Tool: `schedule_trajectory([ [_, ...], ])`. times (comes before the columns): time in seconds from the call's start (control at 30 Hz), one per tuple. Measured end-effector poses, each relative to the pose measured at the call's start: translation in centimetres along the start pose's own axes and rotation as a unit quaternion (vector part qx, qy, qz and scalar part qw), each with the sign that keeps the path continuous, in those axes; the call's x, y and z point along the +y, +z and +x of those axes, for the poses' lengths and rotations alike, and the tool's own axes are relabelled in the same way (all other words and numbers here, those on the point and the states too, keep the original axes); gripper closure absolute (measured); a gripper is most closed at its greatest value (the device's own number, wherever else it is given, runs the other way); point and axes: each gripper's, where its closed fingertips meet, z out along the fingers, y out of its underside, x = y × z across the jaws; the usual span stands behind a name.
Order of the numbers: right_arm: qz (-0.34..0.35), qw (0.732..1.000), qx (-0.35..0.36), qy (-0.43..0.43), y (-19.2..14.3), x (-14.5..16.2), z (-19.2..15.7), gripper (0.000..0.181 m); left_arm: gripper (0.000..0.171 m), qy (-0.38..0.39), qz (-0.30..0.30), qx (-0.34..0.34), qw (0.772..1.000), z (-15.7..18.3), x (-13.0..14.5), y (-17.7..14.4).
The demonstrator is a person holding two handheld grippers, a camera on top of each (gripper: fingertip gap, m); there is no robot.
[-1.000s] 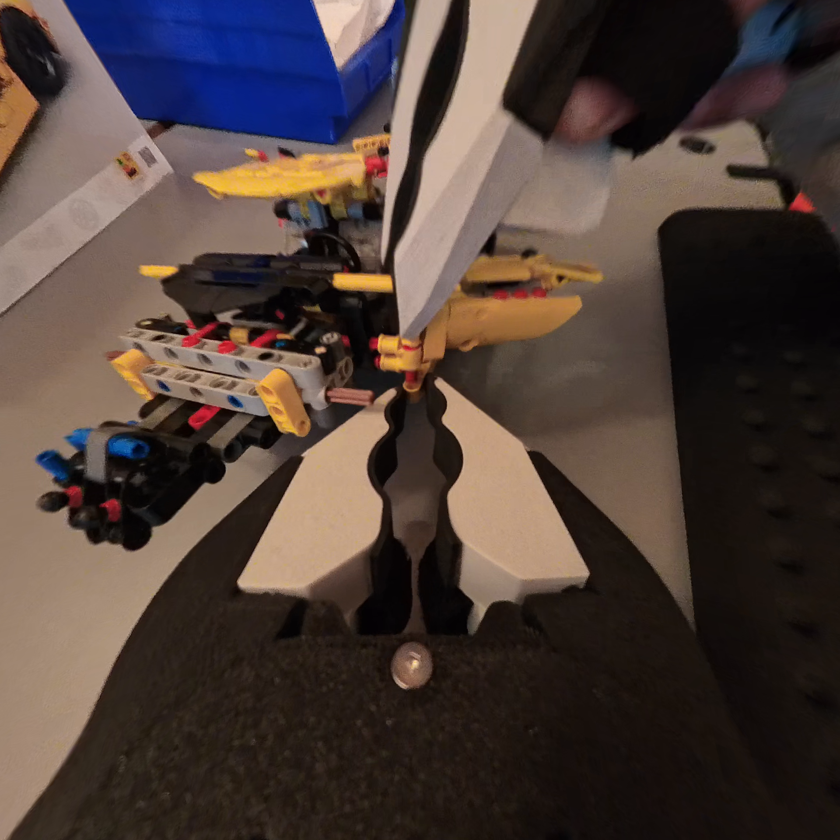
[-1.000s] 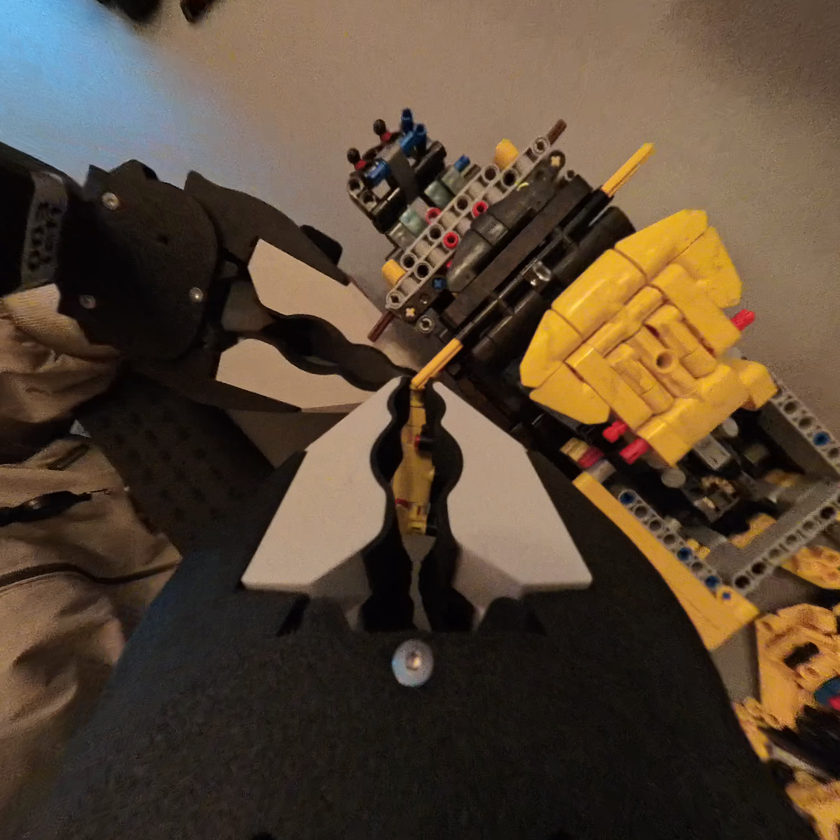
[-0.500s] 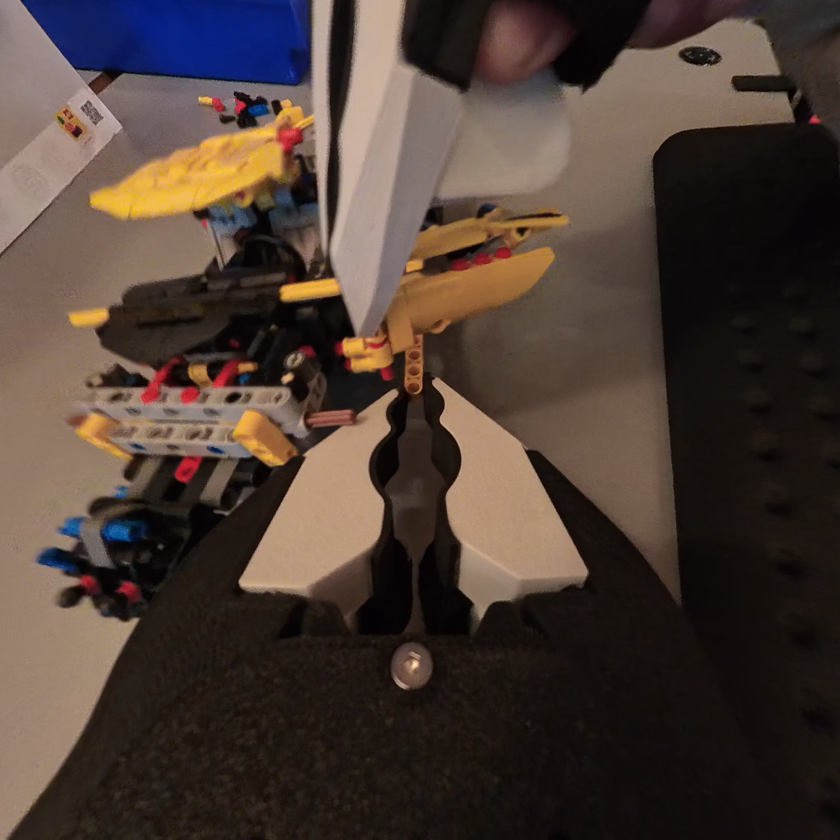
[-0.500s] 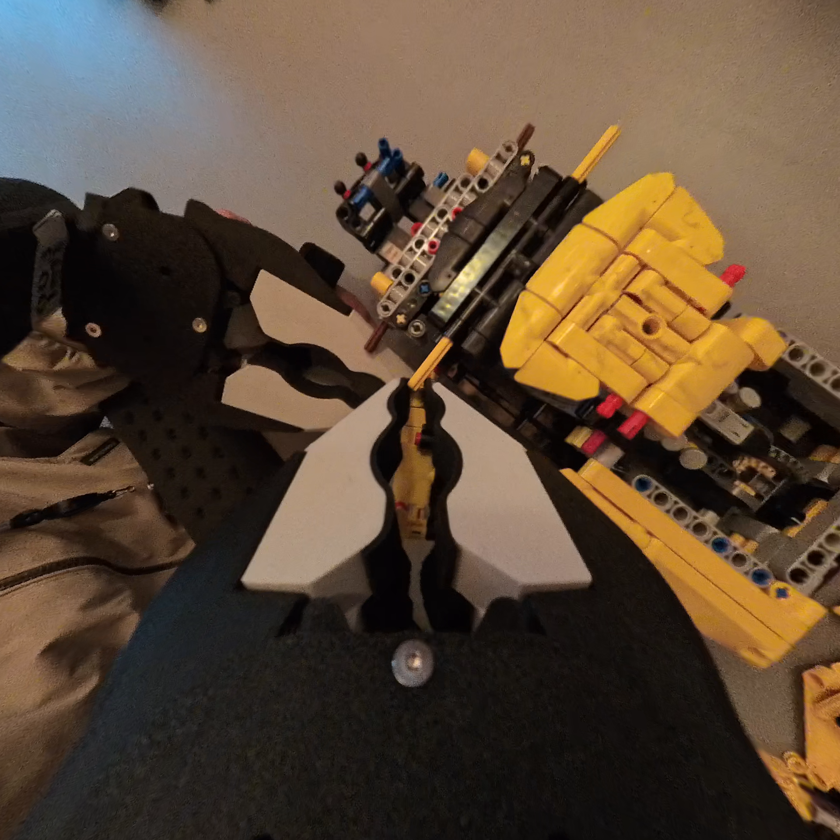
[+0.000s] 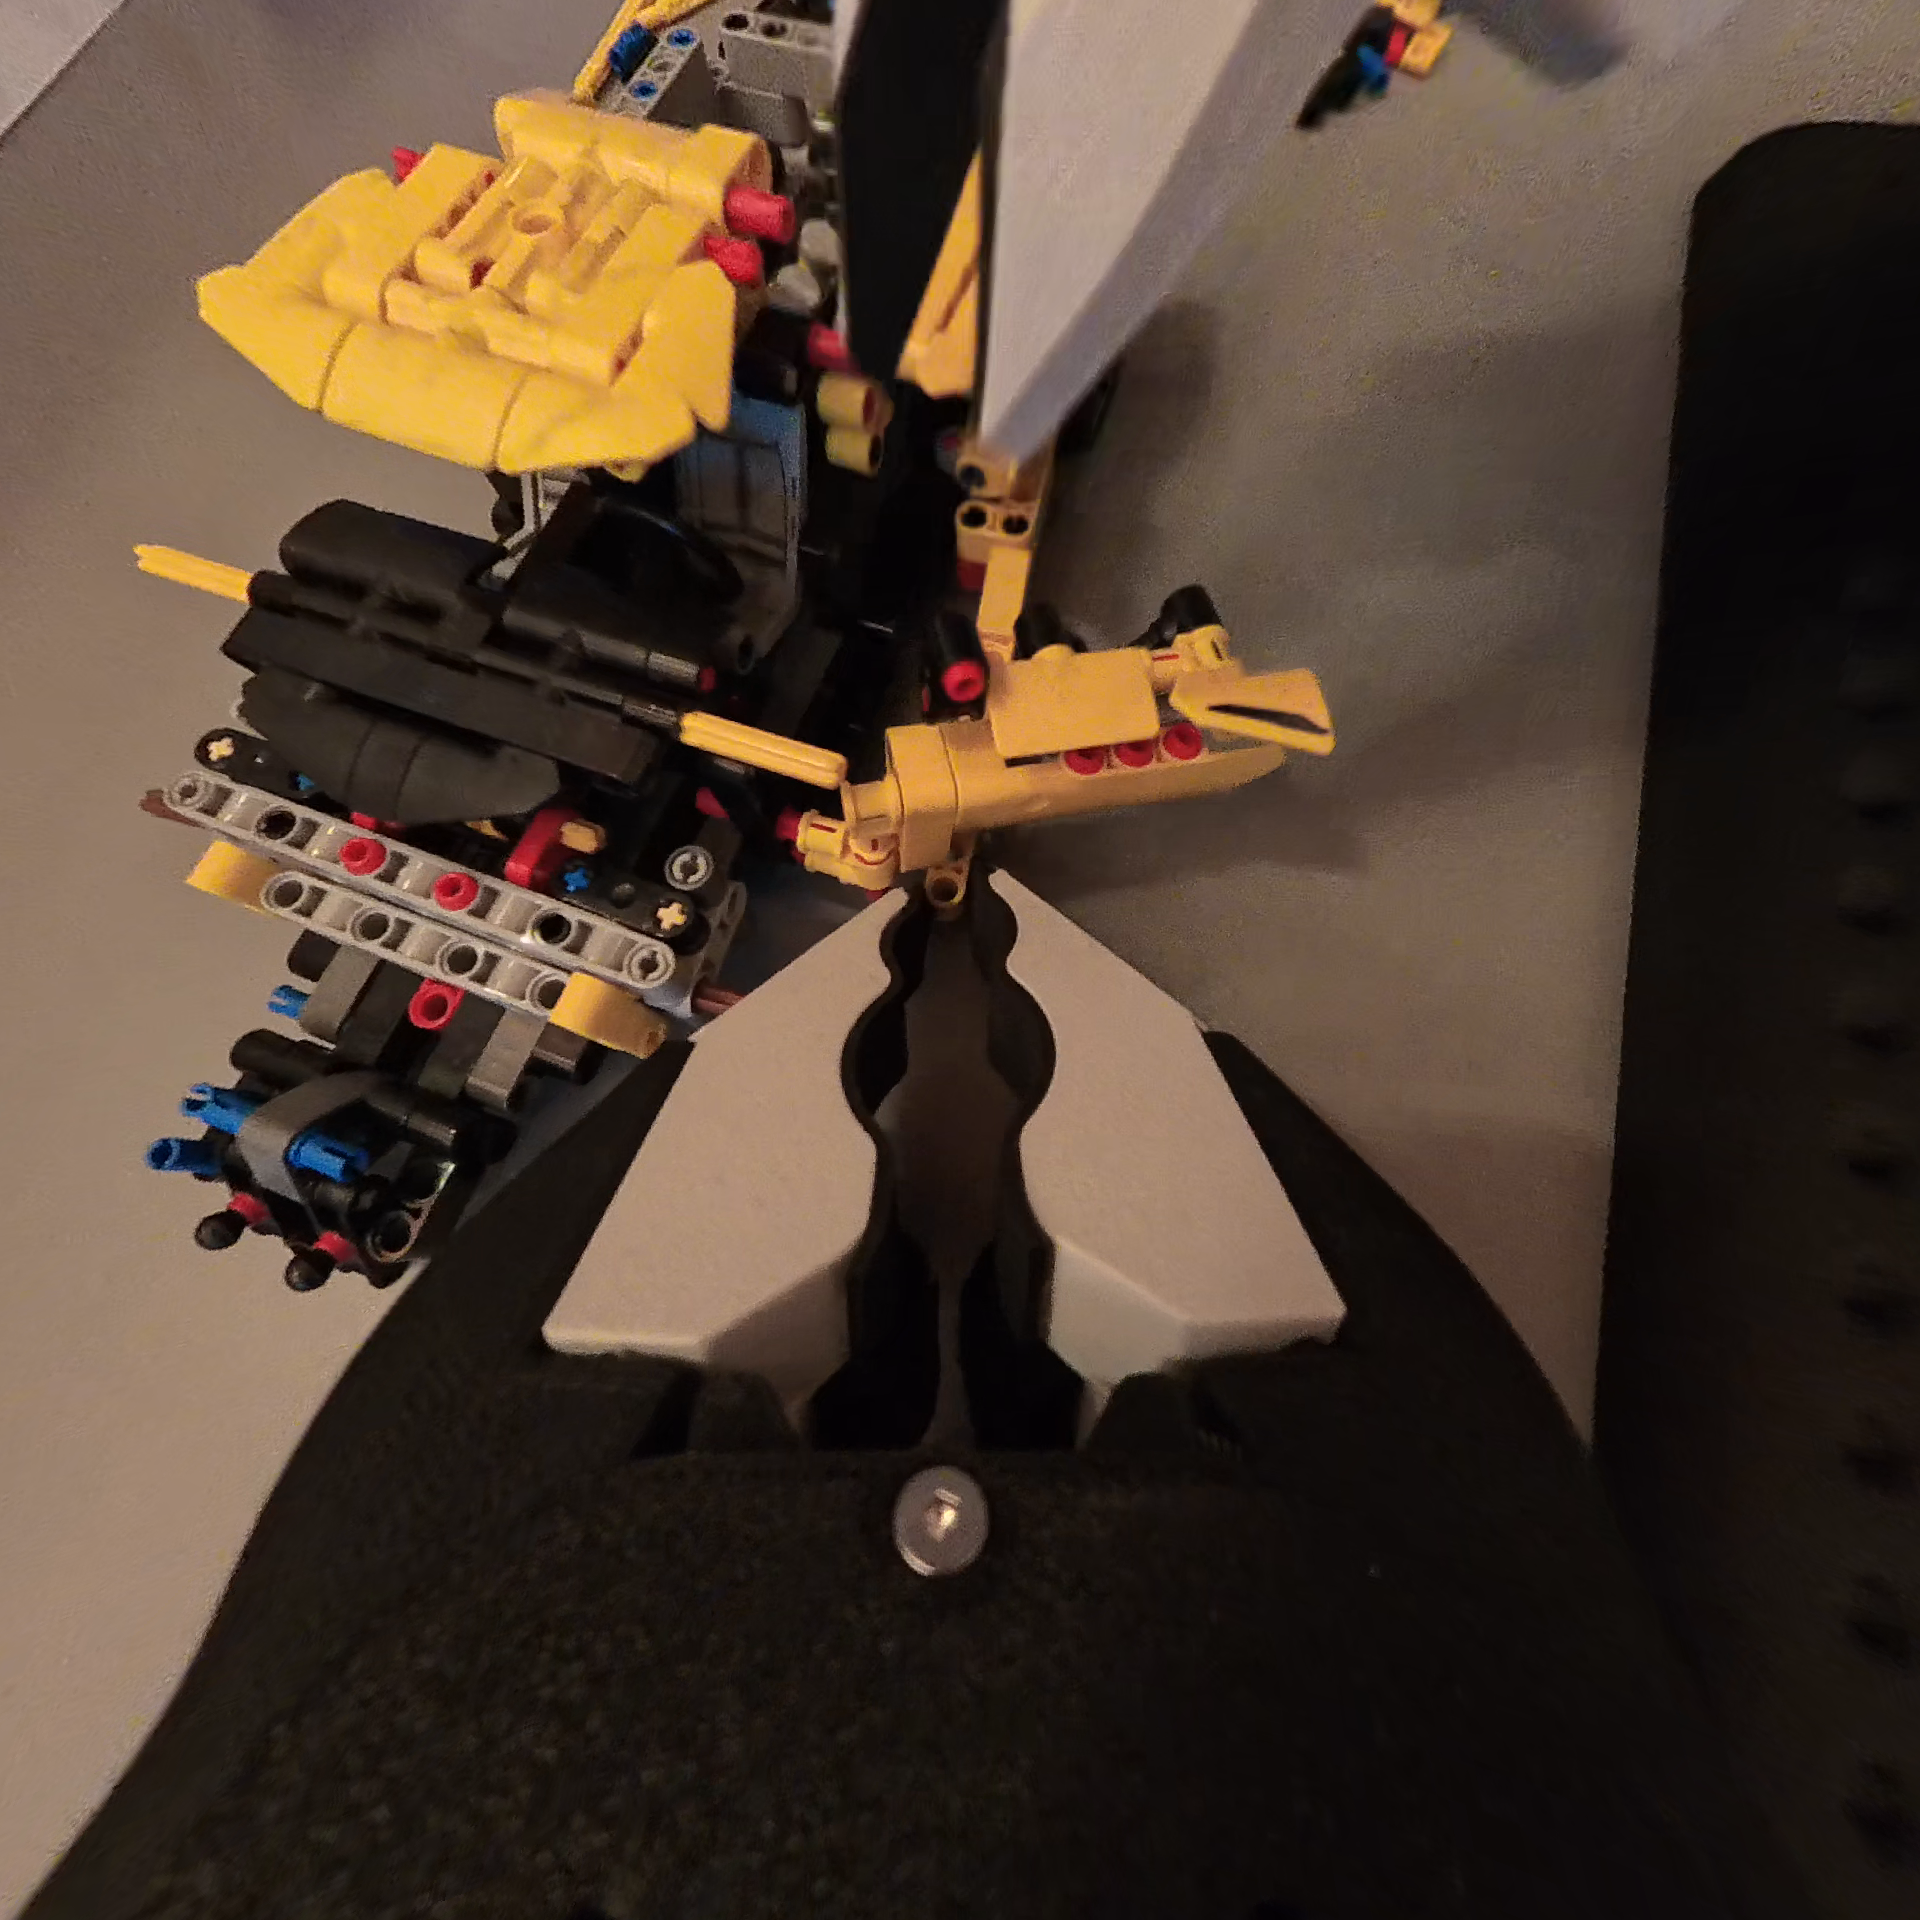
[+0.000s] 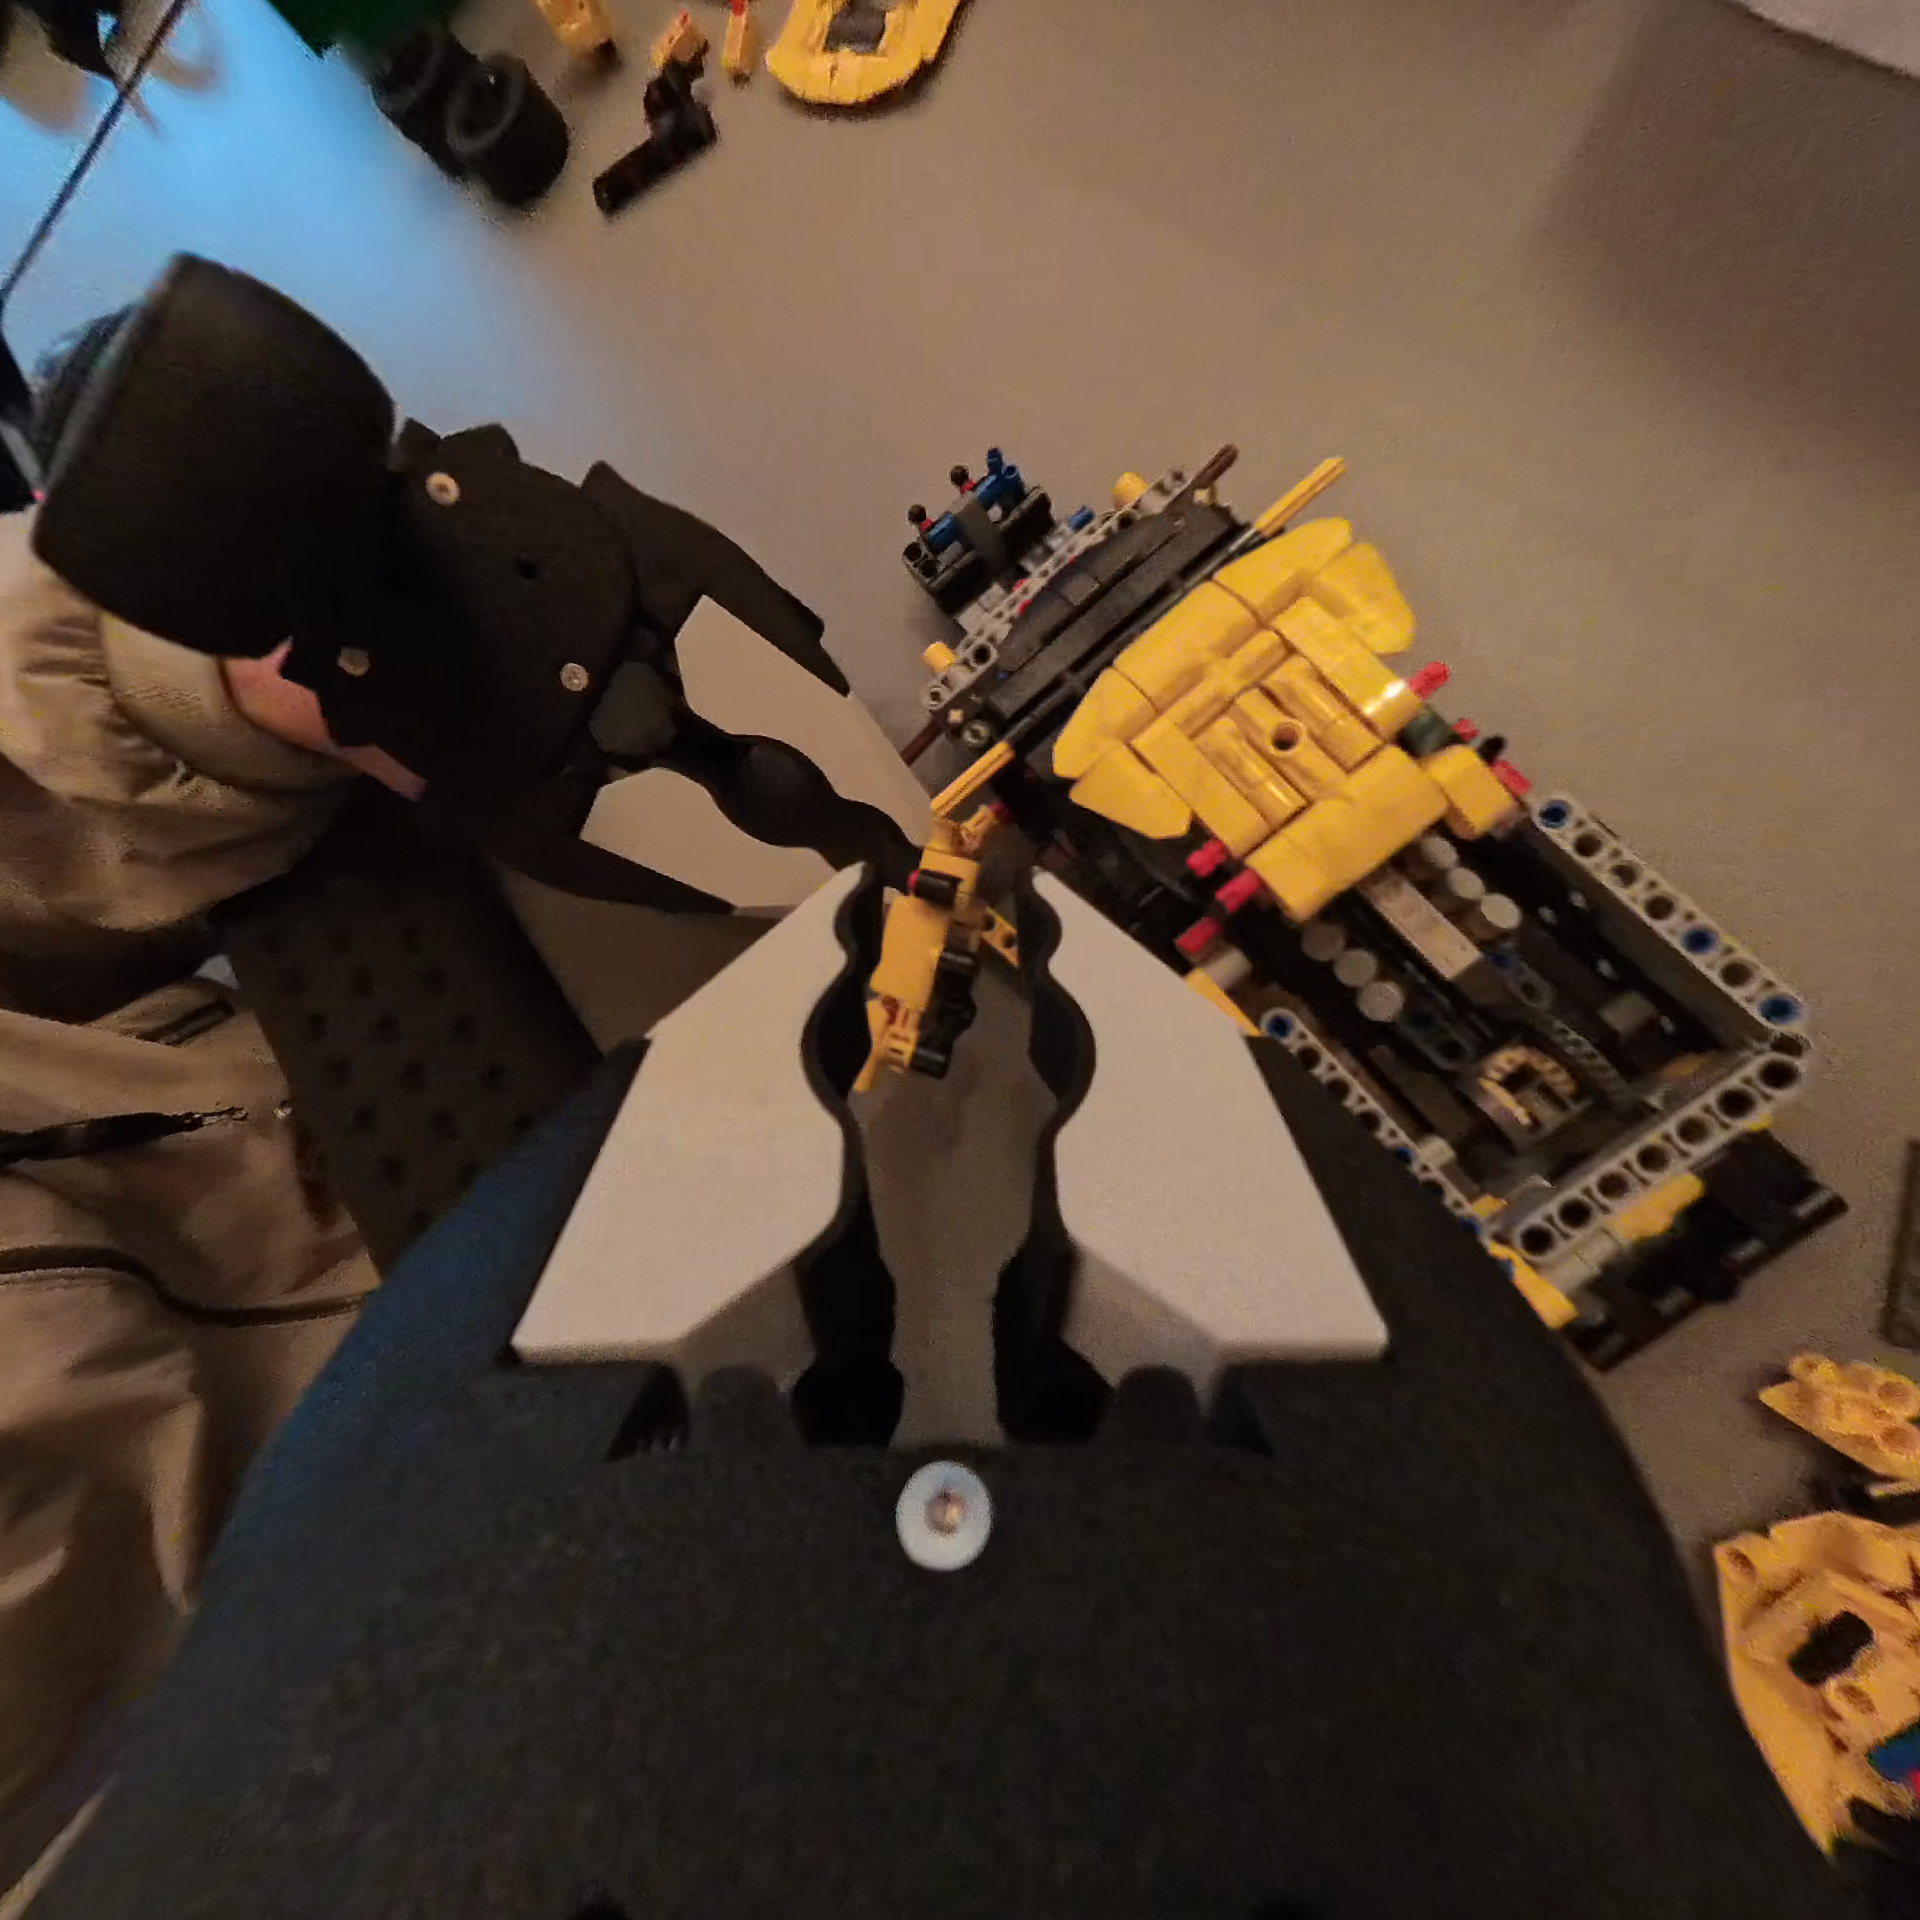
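A plain grey worktop (image 6: pixel 1195 260) carries everything, lit warm on one side and bluish on the other. No brand, label or legible writing shows in either view.

The left gripper (image 5: pixel 948 896) has its jaws closed to a narrow slit, pinching a small yellow pin that hangs under the yellow side piece (image 5: pixel 1060 748) of a brick-built vehicle model (image 5: pixel 468 727). That piece juts out to the right of the model's black and grey body, with 3 red pins along it. The right gripper (image 6: pixel 948 883) has its jaws parted, and the same yellow side piece (image 6: pixel 925 966) lies in the gap between them; whether the pads touch it I cannot tell.

The left wrist view alone shows a yellow panel cluster (image 5: pixel 488 312) at the top of the model seen from its end, blue pins (image 5: pixel 312 1148) at the near end, and a black perforated mat (image 5: pixel 1787 831) along the right. The right wrist view alone shows the model's long open frame of grey holed beams (image 6: pixel 1662 1091), 2 black tyres (image 6: pixel 478 104), loose yellow parts (image 6: pixel 857 47) at the far edge, more yellow panels (image 6: pixel 1829 1621) at lower right, and a person's tan sleeve (image 6: pixel 125 831) behind the left gripper (image 6: pixel 904 831).
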Motion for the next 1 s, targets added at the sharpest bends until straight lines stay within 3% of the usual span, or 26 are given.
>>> schedule_trajectory([
  [0.1, -0.015, 1.000, 0.007, 0.016, 0.8, 1.1, -0.3, 0.153, 0.164, 0.004, -0.003, -0.004, 1.000, 0.0, 0.1, 0.0],
  [0.3, -0.029, 0.993, 0.106, -0.031, 4.4, 0.4, -1.0, 0.151, 0.155, 0.034, 0.012, 0.006, 0.999, 0.4, 1.2, -2.2],
  [0.4, -0.099, 0.987, 0.124, -0.024, 5.3, 1.8, -0.2, 0.147, 0.153, 0.028, 0.046, 0.019, 0.998, -0.1, -0.2, -3.9],
  [0.47, -0.101, 0.988, 0.117, -0.024, 5.9, 1.7, -0.3, 0.152, 0.148, 0.026, 0.084, 0.008, 0.996, -0.9, -1.5, -4.9],
  [0.57, -0.103, 0.987, 0.119, -0.028, 6.2, 1.7, 0.2, 0.174, 0.149, 0.049, 0.094, -0.005, 0.994, -1.2, -1.6, -4.2],
  [0.73, -0.088, 0.992, 0.094, -0.011, 5.6, 1.5, 0.0, 0.177, 0.150, 0.075, 0.086, -0.026, 0.993, -1.1, -1.9, -2.3],
  [0.87, -0.069, 0.996, 0.039, 0.029, 4.2, 1.3, -0.4, 0.177, 0.154, 0.098, 0.124, -0.013, 0.987, -0.2, -3.2, -2.3],
  [1.0, -0.076, 0.996, 0.029, 0.041, 3.9, 1.6, -0.4, 0.177, 0.155, 0.116, 0.134, -0.017, 0.984, 0.2, -3.5, -2.1],
])
